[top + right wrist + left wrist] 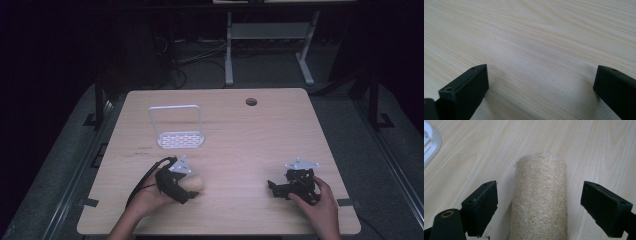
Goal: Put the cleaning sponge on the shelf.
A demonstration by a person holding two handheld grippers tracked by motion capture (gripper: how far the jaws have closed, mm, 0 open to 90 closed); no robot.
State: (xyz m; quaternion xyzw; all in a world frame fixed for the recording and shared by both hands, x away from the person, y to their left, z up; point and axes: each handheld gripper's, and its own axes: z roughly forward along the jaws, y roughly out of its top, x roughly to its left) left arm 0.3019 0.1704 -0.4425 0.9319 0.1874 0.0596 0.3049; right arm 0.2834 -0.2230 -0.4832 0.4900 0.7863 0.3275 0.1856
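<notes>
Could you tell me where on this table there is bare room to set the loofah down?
The pale wooden table is bare across its middle, between the white slotted rack and the right tongs, and along the far edge round the round cable hole. The near left is crowded: the tan cylindrical loofah lies between the open left tongs.

A light wood-grain table [260, 130] is occupying the centre of the high view, with a round cable hole [251, 102] sitting near its far edge, right of centre. Grey carpeted floor [270, 70] is showing beyond it in the upper half of the frame, where the white legs of a second desk [229, 55] are standing at upper centre and dark cables [185, 62] are lying at upper left. The room is lying in dim light, its edges and far side fading to black.
</notes>
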